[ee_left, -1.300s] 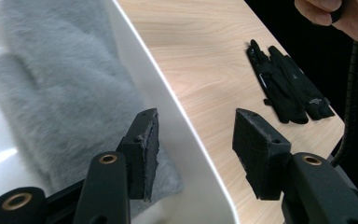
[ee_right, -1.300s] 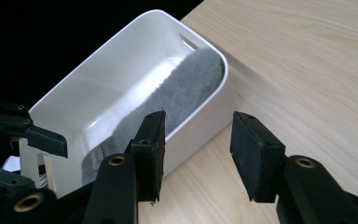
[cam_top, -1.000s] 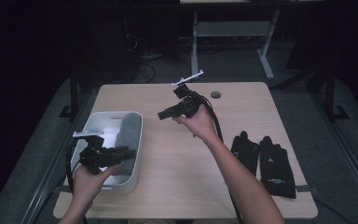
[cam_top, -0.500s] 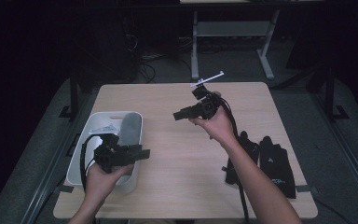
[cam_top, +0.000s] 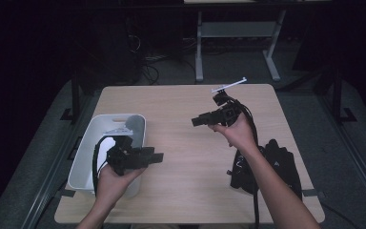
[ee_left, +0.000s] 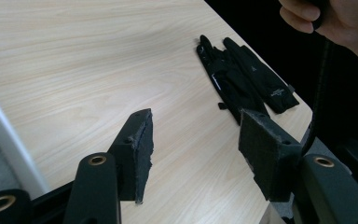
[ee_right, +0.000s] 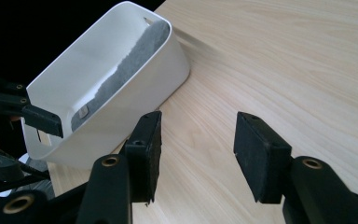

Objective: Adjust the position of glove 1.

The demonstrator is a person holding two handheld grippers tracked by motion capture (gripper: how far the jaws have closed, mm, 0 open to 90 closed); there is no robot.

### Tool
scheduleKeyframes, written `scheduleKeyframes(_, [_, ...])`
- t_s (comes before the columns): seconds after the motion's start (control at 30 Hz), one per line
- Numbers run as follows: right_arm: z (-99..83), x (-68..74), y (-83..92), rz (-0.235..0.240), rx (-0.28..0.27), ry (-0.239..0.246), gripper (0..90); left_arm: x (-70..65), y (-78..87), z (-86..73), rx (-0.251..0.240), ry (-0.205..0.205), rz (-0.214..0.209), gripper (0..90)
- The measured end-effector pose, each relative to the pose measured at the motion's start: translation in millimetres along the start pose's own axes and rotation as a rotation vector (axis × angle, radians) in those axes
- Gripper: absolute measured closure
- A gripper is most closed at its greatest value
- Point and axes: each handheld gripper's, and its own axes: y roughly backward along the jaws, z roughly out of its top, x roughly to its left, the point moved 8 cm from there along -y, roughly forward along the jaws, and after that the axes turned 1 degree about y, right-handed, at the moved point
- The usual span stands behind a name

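The left gripper [cam_top: 158, 156], jaws just opening and empty, hovered beside the white rectangular plastic bin [cam_top: 89, 143] at the near left. The pair of black fabric gloves [cam_top: 267, 167] lay near right. Farther off, the right gripper [cam_top: 195, 121], jaws likewise opening and empty, hung above the light wooden table [cam_top: 171, 105].

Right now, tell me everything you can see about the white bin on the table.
The white bin is a rounded-cornered rectangular tub, seemingly smooth plastic, standing upright at the left edge of the wooden table. A slot-like handle cutout sits in its far end wall. Inside, a grey, felt-like lining shows. The left gripper is held over its near right part with open, empty jaws; whether it touches the rim cannot be told.
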Motion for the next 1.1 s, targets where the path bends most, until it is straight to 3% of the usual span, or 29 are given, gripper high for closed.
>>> scheduleKeyframes(0.47, [-19.4,-13.3,28.8,-0.014,-0.025,-0.024,49.6,-14.2,-19.7,4.5,0.016,-0.016,-0.030,42.8])
scheduleKeyframes(1.1, [-61.5,-38.8,65.5,-0.050,-0.050,-0.080,49.6,-34.0,-48.3,8.7,0.050,-0.053,-0.067,38.9])
